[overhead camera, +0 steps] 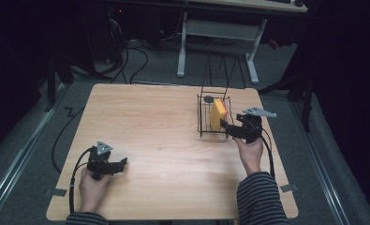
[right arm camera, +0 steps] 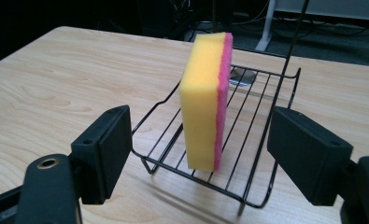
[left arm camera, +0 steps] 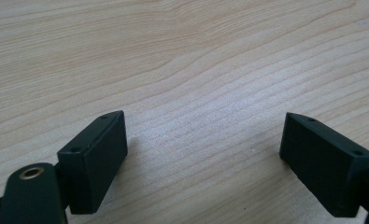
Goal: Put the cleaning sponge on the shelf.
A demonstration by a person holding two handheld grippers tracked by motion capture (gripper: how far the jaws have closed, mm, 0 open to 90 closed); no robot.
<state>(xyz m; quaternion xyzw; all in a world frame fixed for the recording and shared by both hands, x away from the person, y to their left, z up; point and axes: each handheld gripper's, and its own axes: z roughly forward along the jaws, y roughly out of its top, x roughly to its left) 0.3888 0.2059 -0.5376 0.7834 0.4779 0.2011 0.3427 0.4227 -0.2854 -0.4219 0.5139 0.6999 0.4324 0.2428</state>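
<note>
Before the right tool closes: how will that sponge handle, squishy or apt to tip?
Likely squishy and light: the sponge looks like soft yellow foam with a thin pink scrub layer. It stands on its narrow edge on the wire rack, so a one-sided nudge would probably topple it.

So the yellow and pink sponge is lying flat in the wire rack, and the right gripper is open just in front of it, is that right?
Not quite. The sponge stands upright on its edge in the wire rack, not flat; the right gripper view shows this plainly. The rest holds: the right gripper is open just in front of it.
</note>
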